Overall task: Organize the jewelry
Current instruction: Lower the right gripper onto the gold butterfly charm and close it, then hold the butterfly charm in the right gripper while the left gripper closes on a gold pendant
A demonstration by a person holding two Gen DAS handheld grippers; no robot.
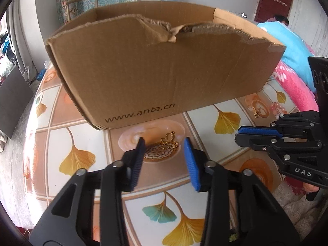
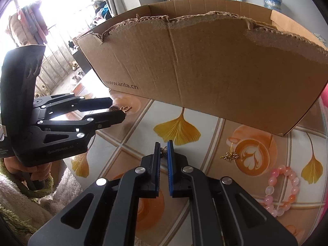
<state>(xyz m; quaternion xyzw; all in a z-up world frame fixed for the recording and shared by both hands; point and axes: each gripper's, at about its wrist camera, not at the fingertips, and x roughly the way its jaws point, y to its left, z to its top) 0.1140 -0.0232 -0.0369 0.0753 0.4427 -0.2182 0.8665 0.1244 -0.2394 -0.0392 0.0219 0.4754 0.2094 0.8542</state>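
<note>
A gold butterfly pendant (image 1: 169,140) lies on the patterned table just in front of the cardboard box (image 1: 160,71); it also shows in the right wrist view (image 2: 125,108). My left gripper (image 1: 164,143) is open, its fingers either side of the pendant and just short of it. My right gripper (image 2: 164,146) is shut on a small dark gold butterfly charm (image 2: 163,151), held above the table; it shows from the side in the left wrist view (image 1: 238,135). A gold chain piece (image 2: 229,155) and a pink bead bracelet (image 2: 281,188) lie on the table to the right.
The box (image 2: 205,71) has a torn top edge and open top. The tablecloth (image 1: 82,160) has ginkgo leaf and coffee prints. A pink and blue blanket (image 1: 293,78) lies right of the table. The bracelet (image 1: 277,106) and chain (image 1: 256,113) sit near the box's right corner.
</note>
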